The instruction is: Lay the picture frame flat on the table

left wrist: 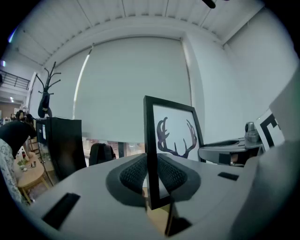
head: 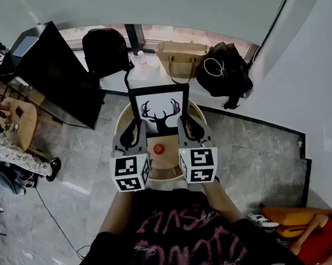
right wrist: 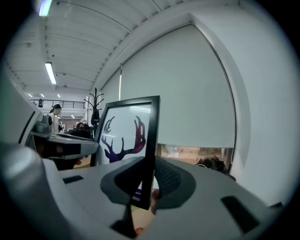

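Note:
A black picture frame [head: 160, 110] with a deer-antler print stands upright over the small round wooden table [head: 128, 113]. My left gripper [head: 136, 131] is shut on the frame's left edge, and my right gripper [head: 184, 124] is shut on its right edge. In the left gripper view the frame [left wrist: 165, 140] rises between the two dark pads [left wrist: 133, 172]. The right gripper view shows the frame [right wrist: 133, 140] pinched at its lower corner between the pads [right wrist: 169, 180]. The frame's stand is hidden.
A small red object [head: 158, 149] lies on the table between my grippers. Beyond the table a black backpack [head: 104, 50], a tan woven bag [head: 181, 58] and a dark bag [head: 226, 71] sit by the window. A black cabinet [head: 56, 74] stands to the left.

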The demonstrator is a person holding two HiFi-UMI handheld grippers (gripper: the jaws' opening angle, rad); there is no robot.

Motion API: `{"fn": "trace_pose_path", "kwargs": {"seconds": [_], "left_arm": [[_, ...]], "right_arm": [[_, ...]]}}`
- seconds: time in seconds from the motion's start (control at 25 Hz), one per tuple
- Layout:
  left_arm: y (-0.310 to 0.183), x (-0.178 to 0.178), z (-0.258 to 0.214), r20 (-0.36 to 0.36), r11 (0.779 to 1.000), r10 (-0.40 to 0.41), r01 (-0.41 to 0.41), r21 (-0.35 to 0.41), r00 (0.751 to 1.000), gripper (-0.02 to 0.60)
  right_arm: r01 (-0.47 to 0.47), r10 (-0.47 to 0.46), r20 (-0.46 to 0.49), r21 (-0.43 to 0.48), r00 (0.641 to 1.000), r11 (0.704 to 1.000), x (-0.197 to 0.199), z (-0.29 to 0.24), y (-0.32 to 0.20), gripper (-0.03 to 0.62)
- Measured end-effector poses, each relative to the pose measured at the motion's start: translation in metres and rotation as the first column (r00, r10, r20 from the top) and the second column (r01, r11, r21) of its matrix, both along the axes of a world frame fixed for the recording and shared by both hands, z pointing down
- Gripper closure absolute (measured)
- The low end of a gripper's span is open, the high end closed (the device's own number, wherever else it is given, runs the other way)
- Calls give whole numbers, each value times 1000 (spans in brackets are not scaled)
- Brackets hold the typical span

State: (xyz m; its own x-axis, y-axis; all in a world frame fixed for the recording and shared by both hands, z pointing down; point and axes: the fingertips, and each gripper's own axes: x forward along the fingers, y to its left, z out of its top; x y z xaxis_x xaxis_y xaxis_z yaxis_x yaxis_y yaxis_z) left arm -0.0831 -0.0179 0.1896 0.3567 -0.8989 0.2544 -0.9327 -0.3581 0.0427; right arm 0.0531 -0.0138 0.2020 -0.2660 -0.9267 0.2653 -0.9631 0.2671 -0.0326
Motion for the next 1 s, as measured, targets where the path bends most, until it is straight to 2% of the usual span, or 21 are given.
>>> {"fn": "trace_pose_path", "kwargs": {"seconds": [0.52, 1.0], "left_arm": [[-14, -7, 4, 6, 1000, -4, 4, -4, 1000, 511], [-21, 2, 8, 3, 1000, 7, -7, 1, 1000, 511]], "right_arm": [[6, -6, -5, -1, 1000, 1000, -7, 4, -15, 513], [7, -7, -12, -4, 1000, 1000, 1, 9, -20, 513]]}}
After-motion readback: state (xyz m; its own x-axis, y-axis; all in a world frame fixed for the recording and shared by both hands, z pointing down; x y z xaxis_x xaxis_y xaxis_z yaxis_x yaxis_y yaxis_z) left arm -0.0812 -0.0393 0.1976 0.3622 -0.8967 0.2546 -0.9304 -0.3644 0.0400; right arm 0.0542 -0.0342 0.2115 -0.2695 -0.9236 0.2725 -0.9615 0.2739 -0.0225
